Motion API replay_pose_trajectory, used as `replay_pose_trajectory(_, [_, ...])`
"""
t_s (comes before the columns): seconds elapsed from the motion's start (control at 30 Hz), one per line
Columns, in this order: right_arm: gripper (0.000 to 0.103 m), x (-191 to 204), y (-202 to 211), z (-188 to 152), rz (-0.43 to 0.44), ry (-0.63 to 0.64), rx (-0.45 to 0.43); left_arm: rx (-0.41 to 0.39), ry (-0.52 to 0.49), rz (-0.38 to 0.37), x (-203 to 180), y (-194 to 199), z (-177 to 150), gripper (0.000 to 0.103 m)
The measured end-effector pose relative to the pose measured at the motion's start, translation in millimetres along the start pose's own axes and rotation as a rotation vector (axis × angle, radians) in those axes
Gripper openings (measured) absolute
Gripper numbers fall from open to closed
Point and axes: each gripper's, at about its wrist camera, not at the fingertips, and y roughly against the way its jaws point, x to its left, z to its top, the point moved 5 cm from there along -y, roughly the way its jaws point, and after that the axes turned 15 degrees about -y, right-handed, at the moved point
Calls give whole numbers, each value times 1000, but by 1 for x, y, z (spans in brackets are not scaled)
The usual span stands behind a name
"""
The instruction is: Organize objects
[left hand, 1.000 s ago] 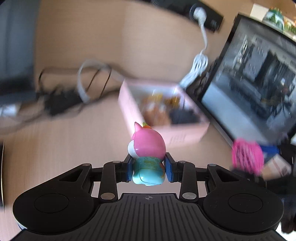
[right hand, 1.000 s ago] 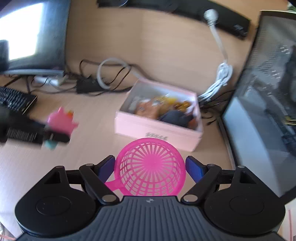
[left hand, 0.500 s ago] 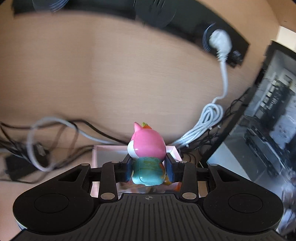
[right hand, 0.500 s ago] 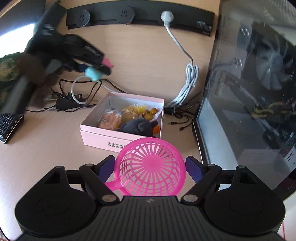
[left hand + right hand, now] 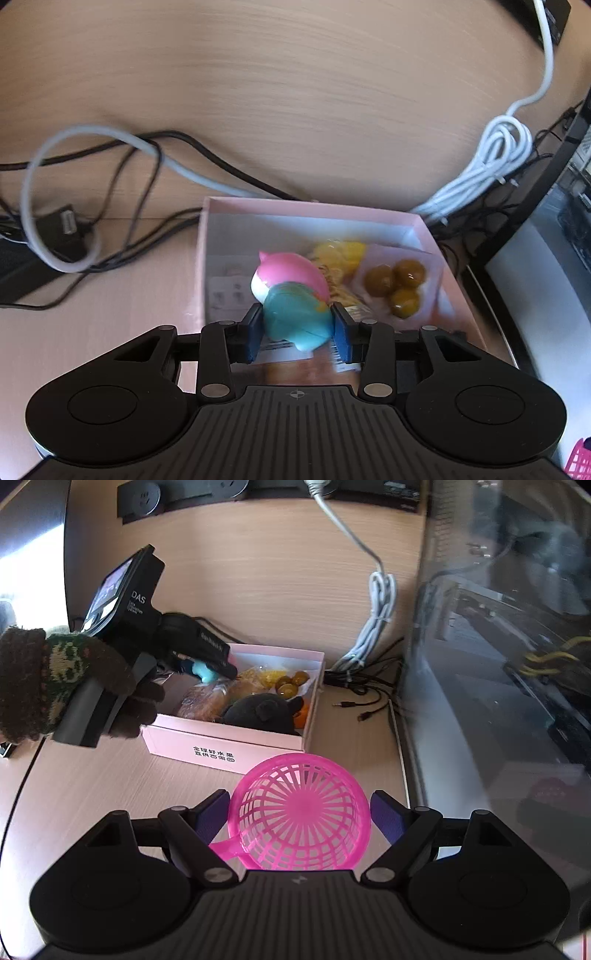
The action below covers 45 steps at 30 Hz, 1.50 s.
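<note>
My left gripper [image 5: 297, 328] is shut on a pink and teal toy figure [image 5: 291, 291] and holds it tilted forward over the open pink box [image 5: 314, 212]. In the right wrist view the left gripper [image 5: 207, 664] hangs over the box's left end [image 5: 221, 751], with the toy's teal base [image 5: 201, 671] showing. The box holds yellow and brown snack packets [image 5: 391, 282], bread and a black plush [image 5: 262, 710]. My right gripper [image 5: 299, 812] is shut on a pink plastic basket [image 5: 299, 812], held above the desk in front of the box.
Black and grey cables [image 5: 110, 177] lie left of the box. A coiled white cable [image 5: 491, 162] lies behind it to the right. A glass-sided computer case [image 5: 498, 664] stands along the right. A power strip [image 5: 184, 494] runs along the back wall.
My left gripper has tipped down and moved over the box with the toy. The right gripper has kept the basket nearly still in front of the box.
</note>
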Motion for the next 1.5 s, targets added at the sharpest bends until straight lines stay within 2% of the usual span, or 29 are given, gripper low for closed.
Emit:
replay_pose_trajectory(0.1, [83,6,-8,4,13,24,0,-90,26,78,16,21,3,42])
replay_pose_trajectory(0.13, [83,7,-11,5,14,27,1,-114,31,79,19,26,5,42])
replay_pose_trajectory(0.23, [83,10,-19,10,12,20,7,-149,52,41,24,46,-1,42])
replay_pose_trajectory(0.4, [83,20,-28,40,6,47,-28,-197,65,-9,30,87,-32,42])
replay_pose_trajectory(0.47, [83,34,-35,64,1,71,-49,-183,73,-14,32,94,-48,42])
replay_pose_trajectory(0.6, [83,69,-48,109,-17,214,-194,-146,106,-32,37,104,-74,42])
replay_pose_trajectory(0.7, [83,85,-68,131,-39,282,-256,-122,136,-49,42,111,-93,42])
replay_pose_trajectory(0.8, [83,95,-100,147,-40,280,-225,-100,156,-62,45,117,-108,42])
replay_pose_trajectory(0.87, [84,95,-125,150,-41,245,-154,-86,163,-67,48,120,-116,42])
replay_pose_trajectory(0.93, [84,90,-141,146,-55,189,-89,-86,166,-84,48,122,-120,42])
replay_pose_trajectory(1.03, [86,76,-142,126,-32,100,-25,-90,158,-98,48,119,-123,42])
replay_pose_trajectory(1.2, [86,59,-122,78,-38,113,32,-88,157,-100,43,110,-121,42])
replay_pose_trajectory(1.3, [86,50,-104,52,-54,128,42,-98,159,-88,39,106,-112,42])
replay_pose_trajectory(1.4, [86,43,-91,35,-93,168,14,-115,146,-70,36,99,-94,42])
replay_pose_trajectory(1.5, [86,37,-94,22,-142,197,11,-109,138,-14,32,86,-77,42])
